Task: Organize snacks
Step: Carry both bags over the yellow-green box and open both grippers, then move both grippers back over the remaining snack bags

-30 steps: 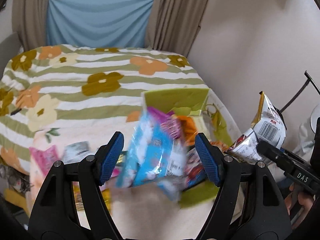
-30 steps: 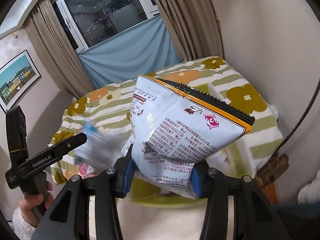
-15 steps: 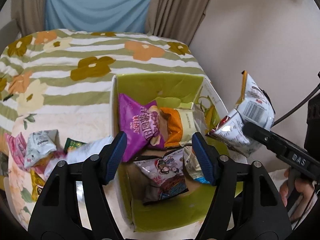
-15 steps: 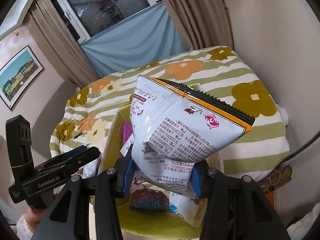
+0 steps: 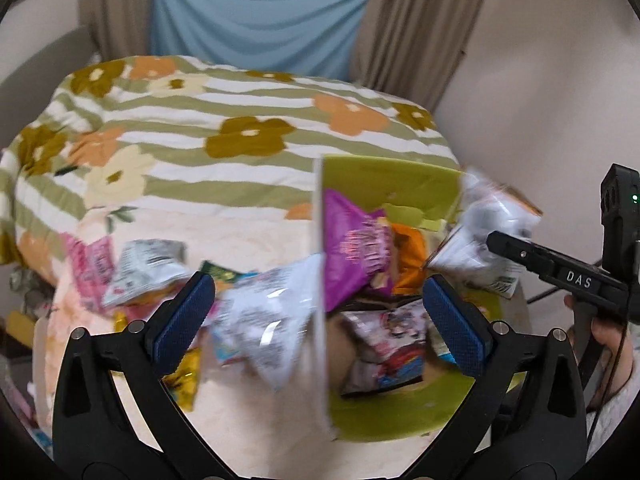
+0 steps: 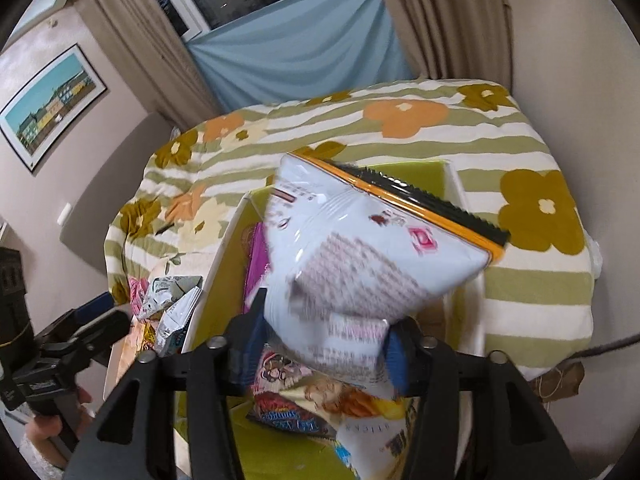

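A green box [image 5: 384, 412] with white walls sits on a flowered bedspread and holds several snack bags, among them a purple bag [image 5: 352, 248] and an orange one [image 5: 408, 256]. My left gripper [image 5: 316, 316] is open and empty, straddling the box's left wall. Loose snack bags [image 5: 148, 268] lie left of the box. My right gripper [image 6: 324, 344] is shut on a white chip bag [image 6: 360, 252] with an orange and black top seal, held over the box [image 6: 224, 276]. The white bag also shows in the left wrist view [image 5: 488, 236], blurred, above the box's right side.
The bedspread [image 5: 200, 152] stretches back to a blue cloth and beige curtains. A wall runs along the right side of the bed. A framed picture [image 6: 48, 104] hangs on the left wall.
My left gripper dropped its blue snack bag into the box and has swung left, now over the box's left wall. My right gripper has carried the white bag down closer over the box.
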Demonstrator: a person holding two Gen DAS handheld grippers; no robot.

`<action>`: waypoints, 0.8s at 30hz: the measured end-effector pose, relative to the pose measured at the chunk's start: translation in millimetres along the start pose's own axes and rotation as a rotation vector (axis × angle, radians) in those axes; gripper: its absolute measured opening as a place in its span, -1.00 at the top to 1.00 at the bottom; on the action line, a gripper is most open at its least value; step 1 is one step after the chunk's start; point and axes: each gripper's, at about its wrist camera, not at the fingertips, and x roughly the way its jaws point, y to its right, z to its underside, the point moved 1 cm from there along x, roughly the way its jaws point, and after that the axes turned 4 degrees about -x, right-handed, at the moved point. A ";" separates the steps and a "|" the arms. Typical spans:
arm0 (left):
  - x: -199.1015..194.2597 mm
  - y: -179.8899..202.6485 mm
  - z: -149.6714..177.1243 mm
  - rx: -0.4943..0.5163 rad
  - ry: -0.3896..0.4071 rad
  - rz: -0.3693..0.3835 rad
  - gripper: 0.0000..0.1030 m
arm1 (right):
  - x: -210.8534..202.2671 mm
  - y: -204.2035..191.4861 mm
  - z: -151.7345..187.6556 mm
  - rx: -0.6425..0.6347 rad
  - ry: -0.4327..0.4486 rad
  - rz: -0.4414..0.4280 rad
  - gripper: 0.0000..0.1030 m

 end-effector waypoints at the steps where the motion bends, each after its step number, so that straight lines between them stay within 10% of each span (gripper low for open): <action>1: -2.7 -6.6 1.4 -0.007 0.002 -0.017 -0.99 | 4.9 -1.8 -1.5 -0.008 -0.002 0.002 -0.32; 4: -7.4 -25.9 5.4 -0.033 -0.008 -0.052 -0.99 | 8.6 -4.4 -0.2 -0.015 0.018 -0.008 -0.79; 24: -32.2 -95.8 49.2 -0.051 -0.056 -0.110 -0.99 | -9.1 -53.2 18.6 -0.084 0.065 -0.055 -0.98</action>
